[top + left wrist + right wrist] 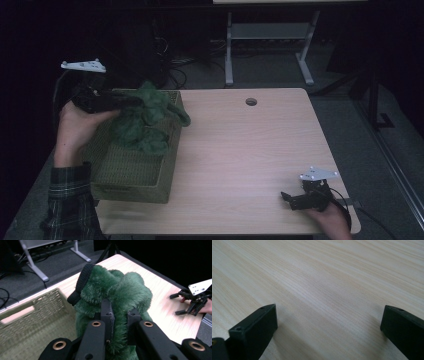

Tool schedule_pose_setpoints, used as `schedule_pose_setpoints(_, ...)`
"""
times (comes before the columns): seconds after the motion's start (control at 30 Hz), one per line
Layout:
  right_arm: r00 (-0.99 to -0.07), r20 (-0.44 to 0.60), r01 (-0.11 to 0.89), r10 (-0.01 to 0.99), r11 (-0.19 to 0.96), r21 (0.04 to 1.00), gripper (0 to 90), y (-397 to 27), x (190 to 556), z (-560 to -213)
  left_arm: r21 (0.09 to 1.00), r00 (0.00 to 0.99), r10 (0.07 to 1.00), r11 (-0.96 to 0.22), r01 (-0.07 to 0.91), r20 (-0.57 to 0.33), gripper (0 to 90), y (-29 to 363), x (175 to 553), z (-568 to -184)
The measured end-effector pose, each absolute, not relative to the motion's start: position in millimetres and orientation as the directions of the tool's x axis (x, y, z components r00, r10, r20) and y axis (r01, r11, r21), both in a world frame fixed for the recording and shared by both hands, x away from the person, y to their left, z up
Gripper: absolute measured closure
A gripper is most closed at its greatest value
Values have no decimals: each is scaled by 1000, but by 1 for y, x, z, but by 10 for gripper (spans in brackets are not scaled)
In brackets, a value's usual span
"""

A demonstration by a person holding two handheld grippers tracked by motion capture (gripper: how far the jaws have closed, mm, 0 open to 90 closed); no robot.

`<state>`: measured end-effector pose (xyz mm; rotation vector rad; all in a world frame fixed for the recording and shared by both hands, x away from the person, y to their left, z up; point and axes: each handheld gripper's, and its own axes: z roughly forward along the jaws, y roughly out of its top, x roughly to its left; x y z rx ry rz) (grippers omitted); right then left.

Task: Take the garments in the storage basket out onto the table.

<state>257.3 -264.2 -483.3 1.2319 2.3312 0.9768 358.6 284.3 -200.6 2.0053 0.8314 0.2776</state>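
Green fleece garment [117, 292] pinched in the left gripper [119, 315] above the woven basket [131, 172].
Basket occupies the table's [240, 150] left edge; right gripper [295, 200], jaws wide and empty, rests near the front right corner.

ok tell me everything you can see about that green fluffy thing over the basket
The green fleece garment looks like thick, shaggy plush, dark green, with a black ribbed band along one edge, perhaps a cuff or hem. It hangs crumpled and bunched, lifted above the woven basket, one fold draped over the basket's right rim toward the table. The left gripper is shut on it, jaws pinching a thick fold. Whether its lower part rests in the basket is unclear.
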Motion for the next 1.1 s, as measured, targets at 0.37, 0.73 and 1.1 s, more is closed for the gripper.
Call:
schedule_pose_setpoints(0.37,-573,27,594,819,392,703,5,-264,257,-483,828,781,611,-365,426,-131,808,243,365,-208)
schedule_pose_setpoints(0.73,-574,27,593,819,393,703,5,-264,257,-483,825,805,576,-380,419,-144,808,204,373,-220)
schedule_pose_setpoints(1.1,-572,29,595,820,391,703,5,-264,257,-483,833,817,560,-380,401,-138,809,163,377,-230)
